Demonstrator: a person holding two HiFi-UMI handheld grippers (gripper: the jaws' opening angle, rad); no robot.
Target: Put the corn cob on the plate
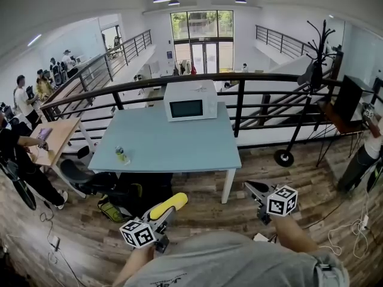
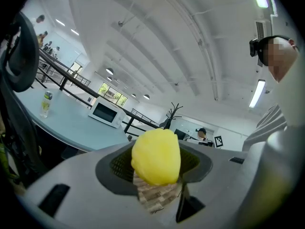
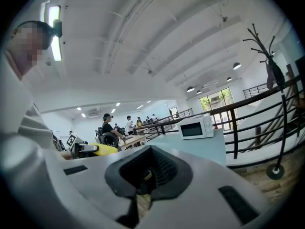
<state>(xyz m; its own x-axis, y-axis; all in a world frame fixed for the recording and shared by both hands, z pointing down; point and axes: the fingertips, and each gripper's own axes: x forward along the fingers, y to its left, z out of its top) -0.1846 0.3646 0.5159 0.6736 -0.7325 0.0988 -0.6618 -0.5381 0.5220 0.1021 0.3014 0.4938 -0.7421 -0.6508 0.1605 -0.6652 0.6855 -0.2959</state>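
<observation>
Our left gripper [image 1: 161, 217] is clamped on the corn cob [image 1: 170, 204], jaws part-way apart around its yellow body, so that the cob sticks out ahead of the gripper roughly level and hangs above the wooden floor [image 1: 203, 217], close to our body. Our right gripper [image 1: 256, 190] carries nothing; its jaws are drawn close together, and it is held out beside the left one, well apart from it. Both are short of the pale blue surface [image 1: 173, 148], which stands in front of us with a white microwave [image 1: 190, 100] at its far edge and a small bottle [image 1: 121, 154] near its left side. We see no plate on that surface or anywhere else in our views, so we cannot say where the cob has to go. We judge that the pick-up is done and we are in the carrying step. The next move calls for finding the plate, bringing the left gripper over it, lowering the cob until it rests there, and only then opening the jaws.
</observation>
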